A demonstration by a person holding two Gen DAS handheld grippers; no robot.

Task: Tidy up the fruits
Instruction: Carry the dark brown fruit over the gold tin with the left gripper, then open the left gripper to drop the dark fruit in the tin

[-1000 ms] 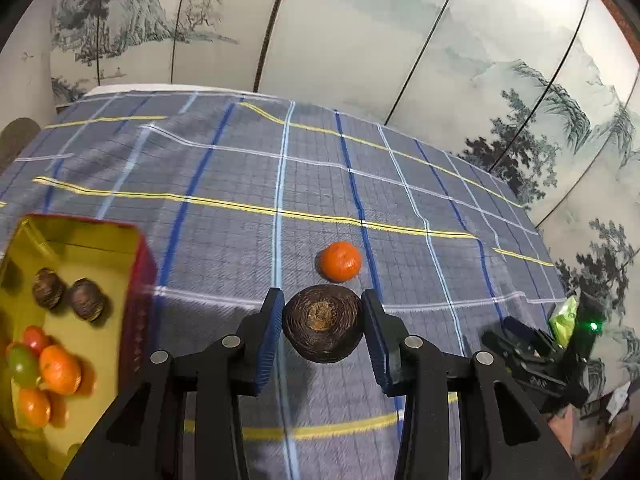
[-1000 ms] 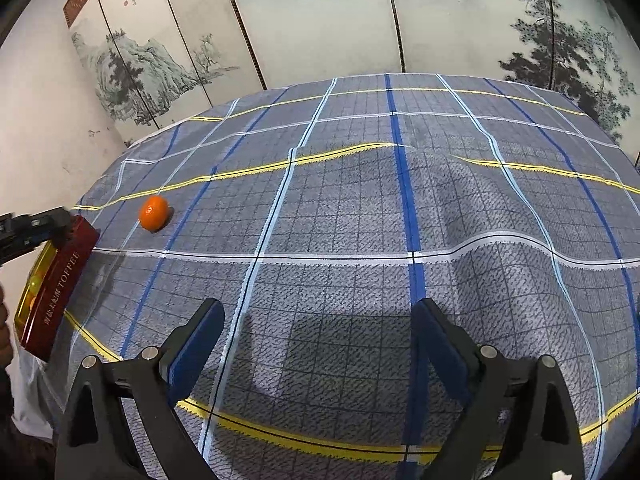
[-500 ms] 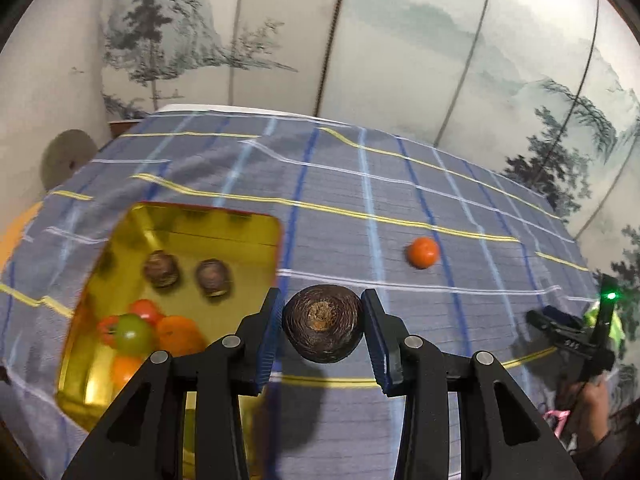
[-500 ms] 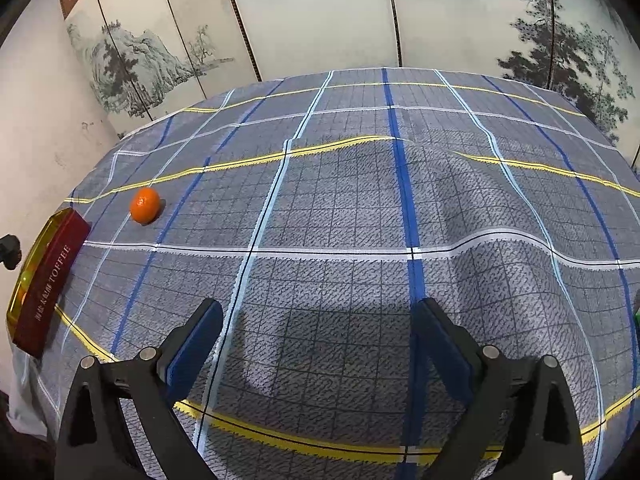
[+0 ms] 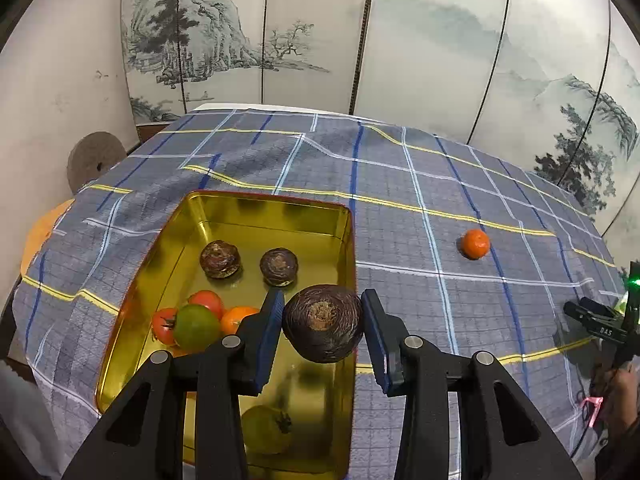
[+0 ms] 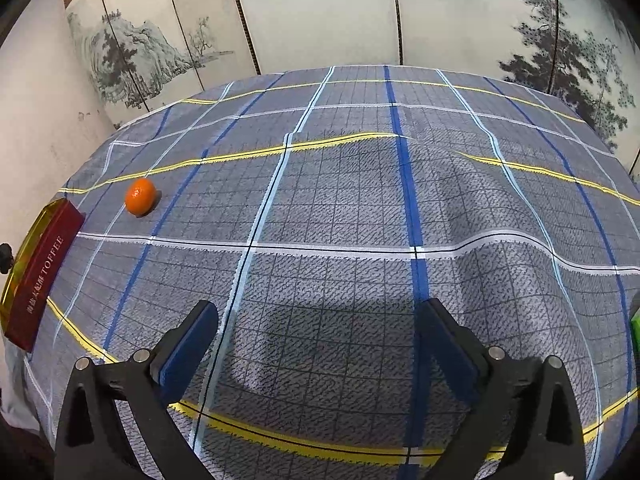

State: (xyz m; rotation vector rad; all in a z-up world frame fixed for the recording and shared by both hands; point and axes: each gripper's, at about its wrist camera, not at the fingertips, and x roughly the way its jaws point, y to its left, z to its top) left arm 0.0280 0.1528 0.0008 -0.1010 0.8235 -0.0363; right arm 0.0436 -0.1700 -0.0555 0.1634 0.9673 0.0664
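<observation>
My left gripper (image 5: 322, 330) is shut on a dark brown round fruit (image 5: 323, 323) and holds it above the right edge of the gold tin (image 5: 264, 208). The tin holds two more brown fruits (image 5: 220, 259), red tomatoes (image 5: 163, 325), a green fruit (image 5: 196, 326), an orange one (image 5: 236, 318) and a yellowish fruit (image 5: 266, 428). A mandarin (image 5: 474, 243) lies on the cloth to the right; it also shows in the right wrist view (image 6: 140, 196). My right gripper (image 6: 318, 344) is open and empty above the cloth.
The table is covered by a wrinkled blue plaid cloth (image 6: 360, 208). The tin's red side (image 6: 38, 276) stands at the left edge of the right wrist view. Painted folding screens (image 5: 400, 40) close the back. The right gripper (image 5: 600, 320) appears at the far right.
My left gripper has carried the brown fruit leftwards from the open cloth to above the tin. The right gripper has barely moved.
</observation>
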